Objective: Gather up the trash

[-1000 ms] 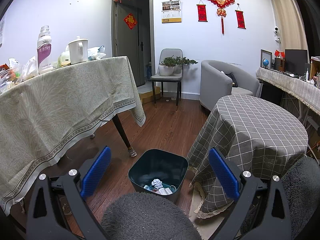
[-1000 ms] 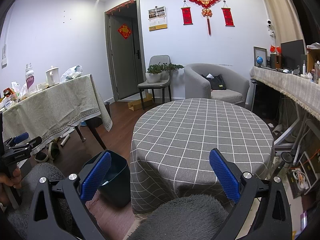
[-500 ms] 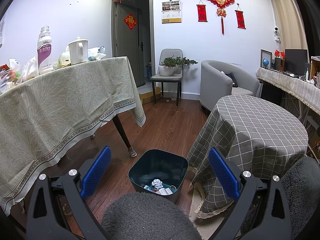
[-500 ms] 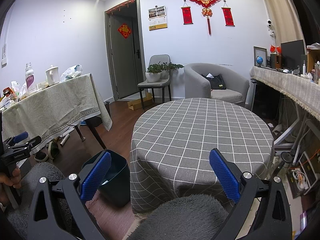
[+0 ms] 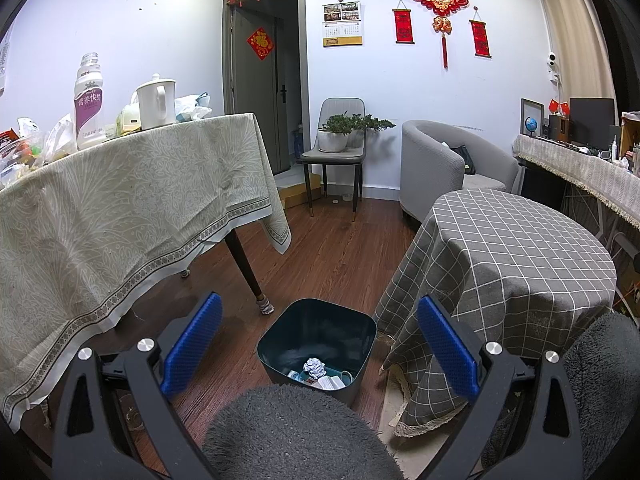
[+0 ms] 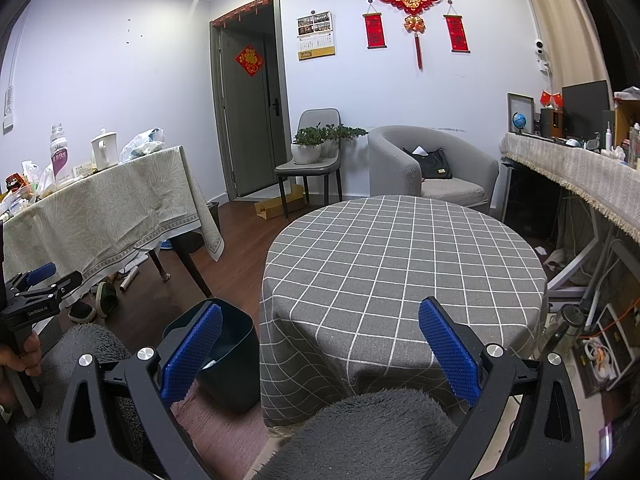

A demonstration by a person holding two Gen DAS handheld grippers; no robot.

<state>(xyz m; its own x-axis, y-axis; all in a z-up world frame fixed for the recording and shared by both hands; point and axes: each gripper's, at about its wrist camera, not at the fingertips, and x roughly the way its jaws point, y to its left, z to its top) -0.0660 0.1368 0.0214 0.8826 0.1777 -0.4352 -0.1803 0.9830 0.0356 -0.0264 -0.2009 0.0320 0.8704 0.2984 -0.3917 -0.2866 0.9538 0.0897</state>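
Note:
A dark teal bin (image 5: 318,338) stands on the wood floor between two tables. A crumpled paper ball (image 5: 314,367) and other scraps lie inside it. My left gripper (image 5: 320,348) hovers above the bin, open, with nothing between its blue pads. My right gripper (image 6: 320,350) is open too and empty, held before the round checked table (image 6: 400,256). That view shows the bin (image 6: 228,354) at lower left, partly behind the left pad. The left gripper (image 6: 34,294) also appears at that view's left edge, held by a hand (image 6: 18,356).
A long table with a pale patterned cloth (image 5: 120,208) holds a bottle (image 5: 88,102), a kettle (image 5: 156,100) and bags. A chair with a plant (image 5: 340,140), a grey armchair (image 5: 444,168) and a side counter (image 5: 580,164) stand at the back. Shoes (image 6: 94,304) lie under the long table.

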